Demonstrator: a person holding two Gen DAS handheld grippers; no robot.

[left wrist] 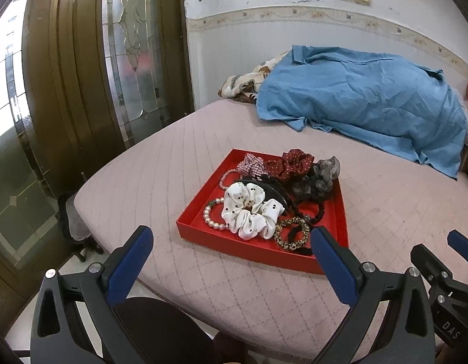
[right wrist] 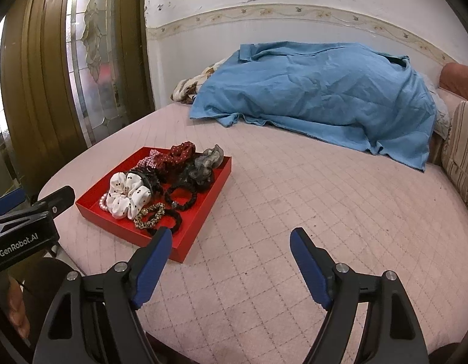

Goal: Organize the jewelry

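Observation:
A red tray (left wrist: 188,223) (right wrist: 209,200) sits on the pink quilted bed. It holds a white dotted scrunchie (left wrist: 249,212) (right wrist: 124,195), a pearl bracelet (left wrist: 211,220), a black hair claw (left wrist: 276,192), a leopard-print hair tie (left wrist: 291,233) (right wrist: 150,215), a dark red dotted scrunchie (left wrist: 294,162) (right wrist: 179,151), a grey scrunchie (left wrist: 323,173) (right wrist: 208,159) and black hair ties (right wrist: 181,197). My left gripper (left wrist: 232,238) is open and empty, just in front of the tray's near edge. My right gripper (right wrist: 231,239) is open and empty, above bare bed to the right of the tray.
A blue cloth (left wrist: 370,100) (right wrist: 319,97) lies heaped at the back of the bed (right wrist: 325,212) over a floral fabric (left wrist: 246,85). A wooden door with leaded glass (left wrist: 82,75) stands at the left. Cushions (right wrist: 461,151) line the right edge.

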